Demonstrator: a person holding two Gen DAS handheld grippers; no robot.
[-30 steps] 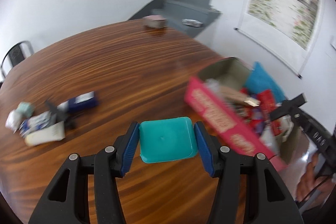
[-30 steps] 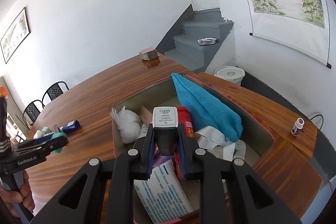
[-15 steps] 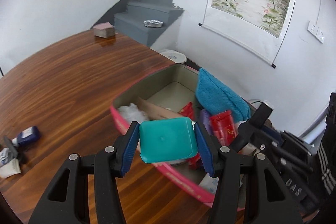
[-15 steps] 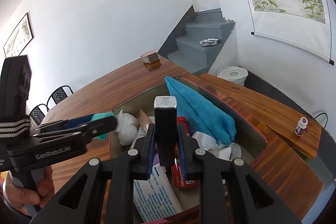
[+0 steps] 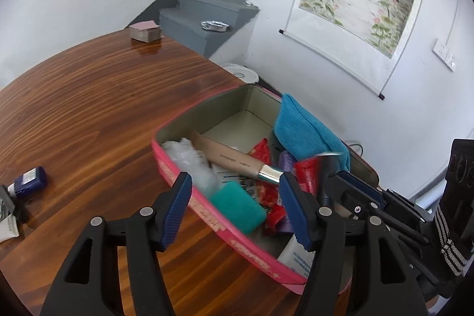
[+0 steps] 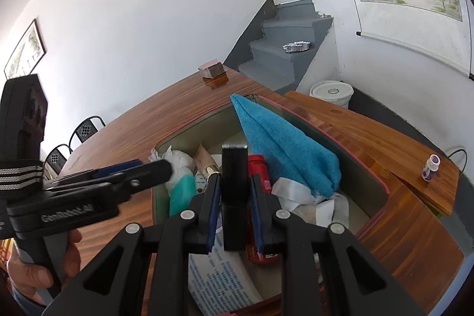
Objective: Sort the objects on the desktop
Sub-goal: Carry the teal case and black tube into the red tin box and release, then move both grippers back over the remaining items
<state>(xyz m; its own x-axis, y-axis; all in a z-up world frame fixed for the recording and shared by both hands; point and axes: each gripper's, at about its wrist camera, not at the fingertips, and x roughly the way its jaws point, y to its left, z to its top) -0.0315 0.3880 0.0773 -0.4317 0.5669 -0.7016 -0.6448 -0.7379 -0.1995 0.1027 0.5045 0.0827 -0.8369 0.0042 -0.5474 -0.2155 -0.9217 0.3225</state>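
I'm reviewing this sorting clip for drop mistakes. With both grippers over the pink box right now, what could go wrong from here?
The right gripper holds a black rectangular stick upright above the crowded pink-rimmed box; released here, it may bounce off the red tube or land awkwardly.

The open left gripper sits close beside the right one, so the two could knock together.

The teal square block lies tilted by the box's near wall and might shift.

The tin (image 5: 189, 199) is crowded: a blue cloth (image 5: 305, 132) drapes its far right wall, and a teal box (image 5: 237, 205), tube (image 5: 234, 157) and packets fill the near end. Only its far corner shows bare floor. The surface (image 5: 97, 114) to the left lies open up to the bottles (image 5: 28, 178) at the left edge.
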